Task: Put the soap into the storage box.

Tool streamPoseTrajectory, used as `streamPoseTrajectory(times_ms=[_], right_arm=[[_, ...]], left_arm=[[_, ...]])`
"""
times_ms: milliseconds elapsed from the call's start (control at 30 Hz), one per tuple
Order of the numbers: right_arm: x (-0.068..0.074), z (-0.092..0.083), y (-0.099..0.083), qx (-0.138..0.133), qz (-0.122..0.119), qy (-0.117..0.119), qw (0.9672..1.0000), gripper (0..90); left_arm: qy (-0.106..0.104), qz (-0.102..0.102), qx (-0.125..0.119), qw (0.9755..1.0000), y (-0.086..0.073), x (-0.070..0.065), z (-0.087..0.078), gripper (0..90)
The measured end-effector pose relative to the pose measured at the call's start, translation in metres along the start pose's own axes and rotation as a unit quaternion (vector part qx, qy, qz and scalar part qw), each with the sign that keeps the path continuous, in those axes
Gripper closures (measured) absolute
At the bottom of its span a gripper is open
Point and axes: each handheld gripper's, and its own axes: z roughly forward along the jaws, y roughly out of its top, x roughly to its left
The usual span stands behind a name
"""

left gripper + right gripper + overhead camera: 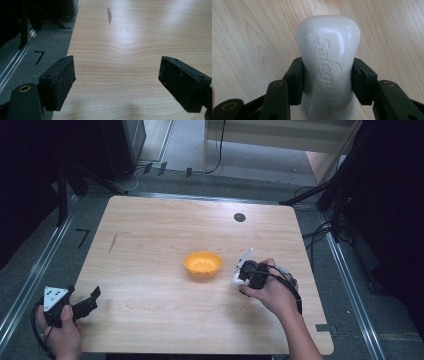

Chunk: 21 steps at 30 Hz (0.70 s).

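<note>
Soap sat clamped between my right fingers; I judged a level carry to the bowl best. Left fingers stood apart.

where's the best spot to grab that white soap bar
At its narrowed waist, from the two long sides. The white moulded soap bar pinches in at mid-length, so pads seat there and it likely cannot slide out endwise. The right hand-held gripper already clamps it there.

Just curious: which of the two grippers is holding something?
The right gripper: its jaws clamp a white soap bar. The left gripper rests open at the table edge.
</note>
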Motion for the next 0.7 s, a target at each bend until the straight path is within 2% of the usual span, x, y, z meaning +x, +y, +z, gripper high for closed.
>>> streamPoseTrajectory(times_ms=[200, 267, 700], right_arm=[[-0.001, -0.003, 0.013, -0.006, -0.02, -0.002, 0.9998, 50.9], [-0.002, -0.005, 0.02, -0.009, -0.034, -0.002, 0.9994, 50.9], [-0.004, -0.013, 0.044, -0.019, -0.075, -0.007, 0.997, 50.9]], left_arm=[[0.0, 0.001, 0.001, 1.0, 0.0, 0.0, 0.0, 14.3], [-0.001, 0.001, 0.0, 1.0, 0.0, 0.0, 0.0, 14.3], [-0.002, 0.0, -0.001, 1.0, 0.0, 0.001, 0.0, 14.3]])
